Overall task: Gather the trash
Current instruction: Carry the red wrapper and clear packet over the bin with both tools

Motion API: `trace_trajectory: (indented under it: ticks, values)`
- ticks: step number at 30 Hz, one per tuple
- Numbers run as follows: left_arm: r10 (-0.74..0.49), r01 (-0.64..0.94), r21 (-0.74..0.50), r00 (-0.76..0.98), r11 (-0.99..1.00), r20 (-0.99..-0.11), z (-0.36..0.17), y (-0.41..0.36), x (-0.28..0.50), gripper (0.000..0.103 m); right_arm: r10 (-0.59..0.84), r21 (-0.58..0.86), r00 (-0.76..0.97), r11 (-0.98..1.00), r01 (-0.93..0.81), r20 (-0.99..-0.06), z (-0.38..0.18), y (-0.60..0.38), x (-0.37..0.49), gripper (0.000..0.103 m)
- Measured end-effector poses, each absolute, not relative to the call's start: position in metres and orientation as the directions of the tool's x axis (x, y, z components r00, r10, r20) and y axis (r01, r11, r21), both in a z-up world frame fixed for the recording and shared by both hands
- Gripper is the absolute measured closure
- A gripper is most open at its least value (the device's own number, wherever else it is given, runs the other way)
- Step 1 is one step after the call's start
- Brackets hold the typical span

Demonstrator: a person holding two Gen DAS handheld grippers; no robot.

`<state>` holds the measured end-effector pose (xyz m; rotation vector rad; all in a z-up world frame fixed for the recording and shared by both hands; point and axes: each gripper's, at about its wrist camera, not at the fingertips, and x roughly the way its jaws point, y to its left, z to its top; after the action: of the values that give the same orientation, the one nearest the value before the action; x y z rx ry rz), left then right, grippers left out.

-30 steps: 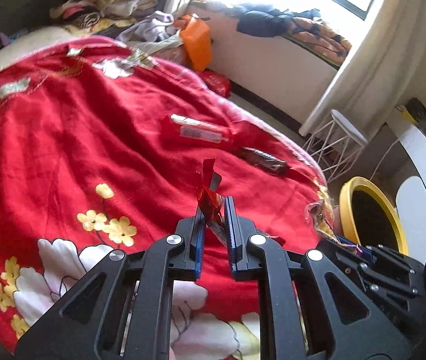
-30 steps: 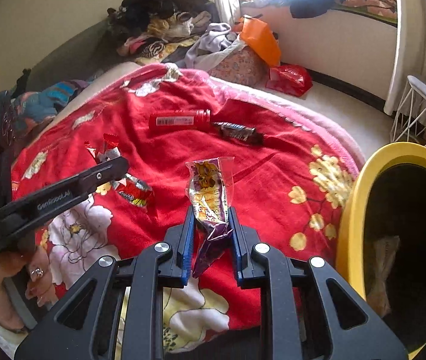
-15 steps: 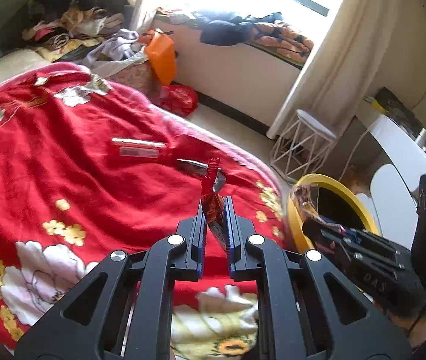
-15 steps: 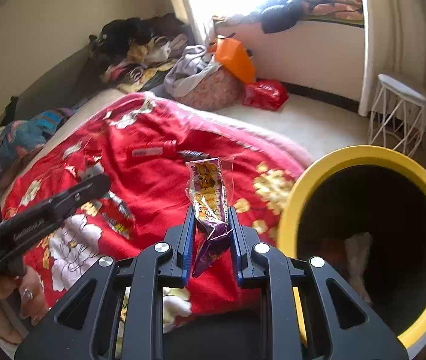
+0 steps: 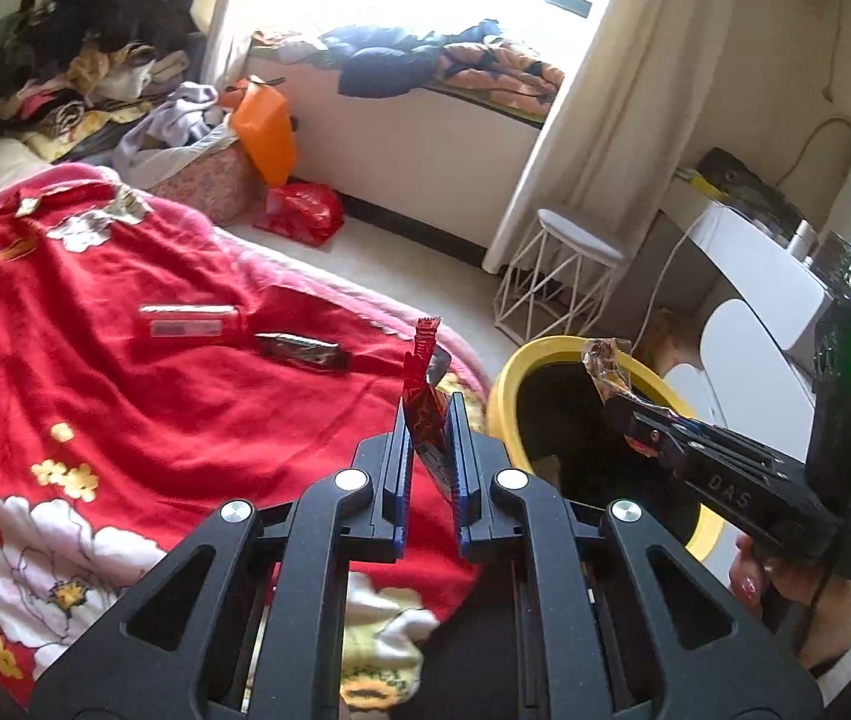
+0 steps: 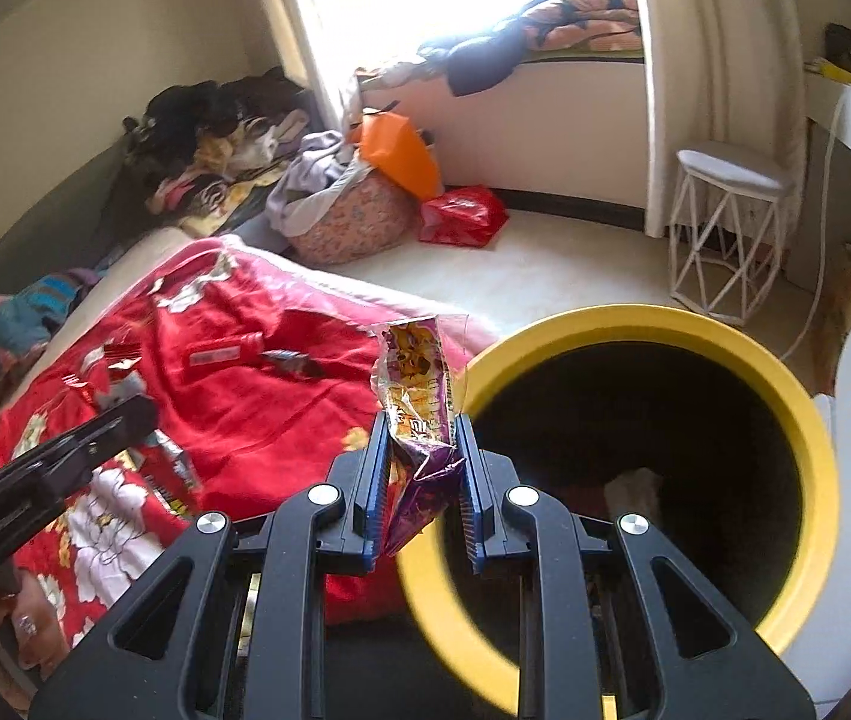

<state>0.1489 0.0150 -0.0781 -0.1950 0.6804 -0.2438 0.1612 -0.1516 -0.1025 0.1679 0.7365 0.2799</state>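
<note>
By round yellow bin [image 6: 809,420]: right gripper [image 6: 420,468] w/ crinkly purple wrapper [image 6: 419,420] pinched, left gripper [image 5: 428,450] w/ red foil wrapper [image 5: 423,396].

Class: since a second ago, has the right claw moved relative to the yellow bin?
Yes. The right claw moved toward the yellow bin; its purple wrapper now overlaps the rim.

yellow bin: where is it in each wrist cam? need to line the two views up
Left wrist: yellow bin at right of centre, beside the bed edge, partly hidden by the right gripper, which holds a wrapper over it.
Right wrist: fills the lower right, rim just beyond the purple snack wrapper.
Shared landmark: white wire stool, behind the bin in both.
</note>
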Motion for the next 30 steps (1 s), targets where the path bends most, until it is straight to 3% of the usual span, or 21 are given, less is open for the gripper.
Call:
trace_trajectory:
  ticks: [18,30]
  values:
    - [-0.343,0.252,-0.235,0.739,0.939,-0.579,-0.070,-0.038,0.161,0.096,0.212,0.284,0.732,0.958,-0.026,-0.648,-0.113,-0.215,0.166,0.083]
    - [-0.372,0.313,-0.206,0.697,0.927,-0.613,-0.086,-0.074,0.175,0.096,0.185,0.324,0.722,0.945,0.057,-0.666,-0.124,-0.254,0.165,0.082]
